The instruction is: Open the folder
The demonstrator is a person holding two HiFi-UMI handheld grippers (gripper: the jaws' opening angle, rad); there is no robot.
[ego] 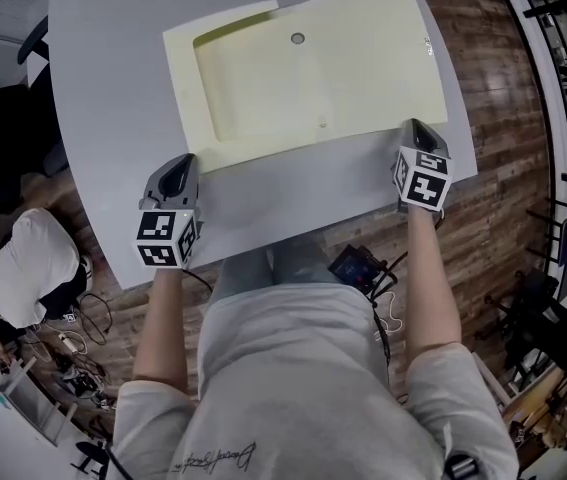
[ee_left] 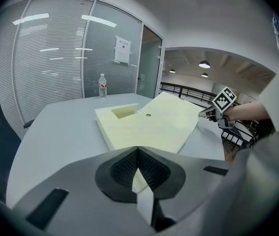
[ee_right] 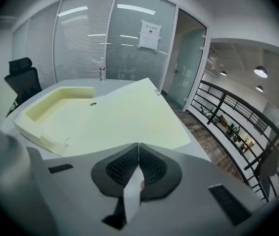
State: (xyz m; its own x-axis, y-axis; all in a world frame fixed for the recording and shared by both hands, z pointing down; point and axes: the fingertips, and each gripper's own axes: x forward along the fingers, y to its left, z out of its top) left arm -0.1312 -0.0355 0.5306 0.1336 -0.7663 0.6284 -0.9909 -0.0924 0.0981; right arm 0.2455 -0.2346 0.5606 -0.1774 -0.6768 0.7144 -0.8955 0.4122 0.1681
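A pale yellow folder [ego: 303, 68] lies on the grey table [ego: 113, 118], with a round stud [ego: 297, 38] on its cover. My right gripper [ego: 413, 128] is shut on the cover's near right corner. In the left gripper view that corner [ee_left: 193, 122] hangs a little above the table, up by the right gripper [ee_left: 210, 113]. In the right gripper view the cover [ee_right: 109, 117] runs down into the shut jaws [ee_right: 138, 145]. My left gripper [ego: 181, 163] sits at the folder's near left corner. Its jaws [ee_left: 138, 151] are closed, with a yellow sliver of the folder [ee_left: 149, 127] between them.
A water bottle [ee_left: 102, 86] stands at the table's far edge, by the glass wall. A black office chair [ee_right: 21, 77] is off to the left. The table's right edge drops to wooden floor [ego: 503, 88], with a railing [ee_right: 228, 117] beyond.
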